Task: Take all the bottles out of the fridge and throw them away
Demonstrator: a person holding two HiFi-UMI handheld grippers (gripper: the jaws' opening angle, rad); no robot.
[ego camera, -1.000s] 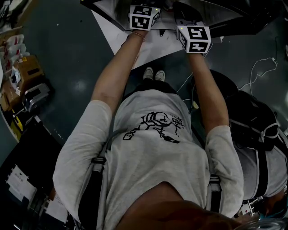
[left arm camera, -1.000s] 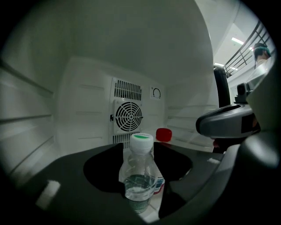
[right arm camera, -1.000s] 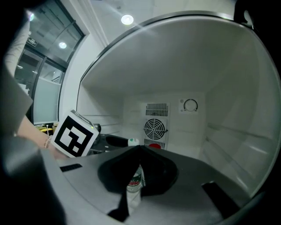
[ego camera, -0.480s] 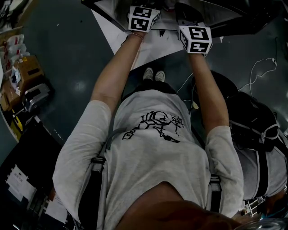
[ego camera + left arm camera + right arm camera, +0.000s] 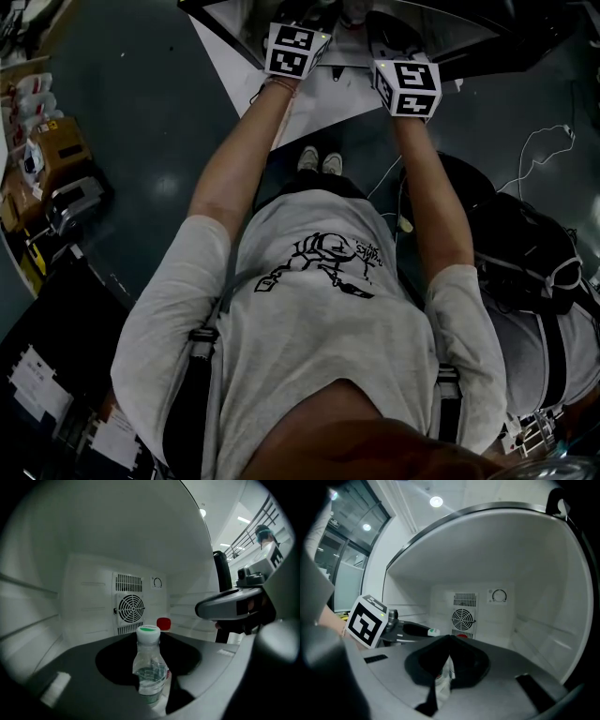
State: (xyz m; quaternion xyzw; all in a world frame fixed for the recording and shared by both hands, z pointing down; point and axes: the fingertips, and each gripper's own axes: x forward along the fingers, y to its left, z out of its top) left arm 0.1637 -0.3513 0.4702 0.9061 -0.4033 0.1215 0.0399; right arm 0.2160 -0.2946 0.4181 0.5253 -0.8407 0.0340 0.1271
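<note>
A clear bottle (image 5: 150, 667) with a white and green cap stands inside the white fridge (image 5: 89, 583). My left gripper (image 5: 149, 641) has just been closing and its jaws now press on the bottle's lower body. Behind it, a red-capped bottle (image 5: 163, 623) stands by the back wall. My right gripper (image 5: 449, 639) is shut with nothing held, level with the left one; that red-capped bottle (image 5: 443, 674) shows behind its jaws. In the head view only the marker cubes of the left gripper (image 5: 298, 49) and right gripper (image 5: 408, 86) show, at the fridge opening.
A round fan grille (image 5: 130, 607) and a dial (image 5: 157, 582) sit on the fridge's back wall. The fridge's side walls are ribbed (image 5: 543, 634). On the dark floor, a black bag (image 5: 525, 253) lies at the right and boxes and gear (image 5: 52, 169) at the left.
</note>
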